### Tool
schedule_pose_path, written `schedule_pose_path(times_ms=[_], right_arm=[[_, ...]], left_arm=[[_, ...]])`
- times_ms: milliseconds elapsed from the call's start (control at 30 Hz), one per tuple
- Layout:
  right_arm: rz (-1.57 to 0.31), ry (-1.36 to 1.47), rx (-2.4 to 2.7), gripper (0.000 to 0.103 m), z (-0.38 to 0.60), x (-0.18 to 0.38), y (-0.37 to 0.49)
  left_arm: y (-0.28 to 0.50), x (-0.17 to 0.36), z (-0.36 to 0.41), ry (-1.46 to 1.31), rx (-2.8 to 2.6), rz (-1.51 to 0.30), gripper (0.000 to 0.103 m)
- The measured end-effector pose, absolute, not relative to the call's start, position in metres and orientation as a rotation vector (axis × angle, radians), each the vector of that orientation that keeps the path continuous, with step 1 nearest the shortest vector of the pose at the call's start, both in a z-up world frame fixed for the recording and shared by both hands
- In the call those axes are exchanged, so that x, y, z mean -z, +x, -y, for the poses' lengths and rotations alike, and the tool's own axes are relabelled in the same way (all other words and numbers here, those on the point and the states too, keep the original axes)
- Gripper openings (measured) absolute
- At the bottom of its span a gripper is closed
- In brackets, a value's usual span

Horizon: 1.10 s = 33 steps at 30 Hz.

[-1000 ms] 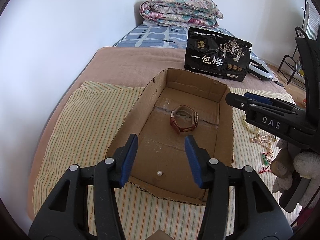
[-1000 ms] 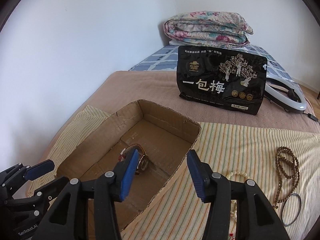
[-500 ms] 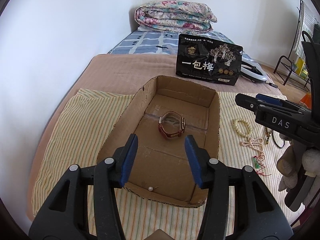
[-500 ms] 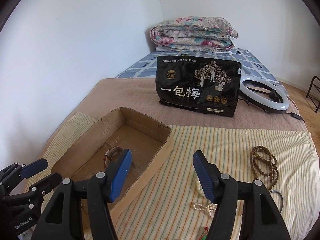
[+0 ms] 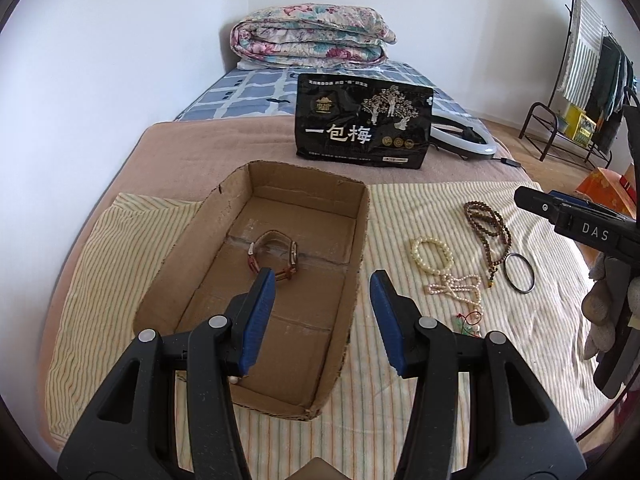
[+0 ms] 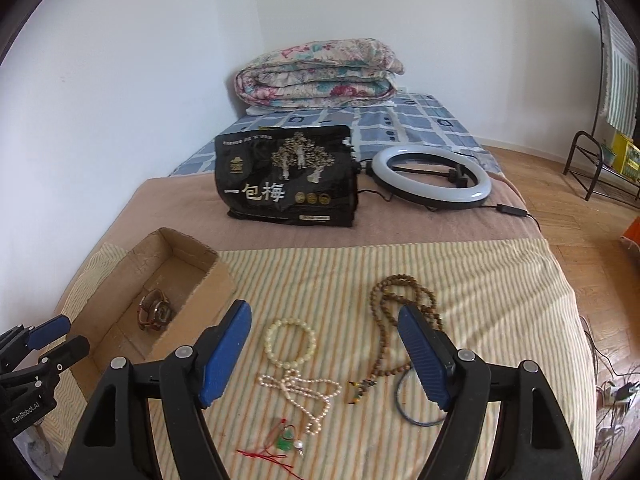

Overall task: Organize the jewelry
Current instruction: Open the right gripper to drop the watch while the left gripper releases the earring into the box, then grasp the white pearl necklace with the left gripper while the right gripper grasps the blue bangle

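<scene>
Jewelry sorting, mid-task. A leather-strapped watch (image 5: 273,258) lies on the floor of the open cardboard box (image 5: 362,240), near its middle; a small pearl (image 5: 232,380) sits by the near wall, partly hidden behind the left gripper's finger. The box serves as the collecting container, so these pieces count as already stowed.

The unsorted pieces lie on the striped cloth (image 6: 480,280) just beside the box's right wall, close together and within one reach: a cream bead bracelet (image 6: 291,343), a pearl strand (image 6: 304,392), a brown bead necklace (image 6: 400,320), a dark bangle (image 6: 412,412) partly behind the right finger, and a red-corded green charm (image 6: 282,442).

The right gripper (image 6: 324,356), spread wide and empty, hangs above this cluster with the bracelet and pearl strand between its fingers, an aim that suggests one of them as the next pick. The left gripper (image 5: 322,320), also spread and empty, hovers over the box's near right wall, probably to steady it or stand clear.

Beyond, on the bed: a black snack bag (image 6: 286,176), a ring light (image 6: 430,178) and a folded quilt (image 6: 316,74), none involved.
</scene>
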State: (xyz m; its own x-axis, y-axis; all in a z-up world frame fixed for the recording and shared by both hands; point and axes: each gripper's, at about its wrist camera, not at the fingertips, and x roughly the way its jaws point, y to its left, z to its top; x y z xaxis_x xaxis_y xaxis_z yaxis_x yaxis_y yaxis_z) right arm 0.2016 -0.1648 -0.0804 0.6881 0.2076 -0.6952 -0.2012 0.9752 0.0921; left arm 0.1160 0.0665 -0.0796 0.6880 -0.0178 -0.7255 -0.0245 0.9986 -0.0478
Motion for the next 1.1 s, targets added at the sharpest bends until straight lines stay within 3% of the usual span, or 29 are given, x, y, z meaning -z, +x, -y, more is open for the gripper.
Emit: schedule_pose_path(times_ms=[267, 1100], right_arm=[[-0.802, 0.022, -0.108, 0.093, 0.229, 0.089, 0.197], [-1.008, -0.008, -0.051, 0.093, 0.283, 0.180, 0.196]], left_arm=[[0.123, 0.088, -0.020, -0.021, 0.088, -0.838, 0.050], [0.181, 0.169, 0.061, -0.010, 0.167, -1.023, 0.050]])
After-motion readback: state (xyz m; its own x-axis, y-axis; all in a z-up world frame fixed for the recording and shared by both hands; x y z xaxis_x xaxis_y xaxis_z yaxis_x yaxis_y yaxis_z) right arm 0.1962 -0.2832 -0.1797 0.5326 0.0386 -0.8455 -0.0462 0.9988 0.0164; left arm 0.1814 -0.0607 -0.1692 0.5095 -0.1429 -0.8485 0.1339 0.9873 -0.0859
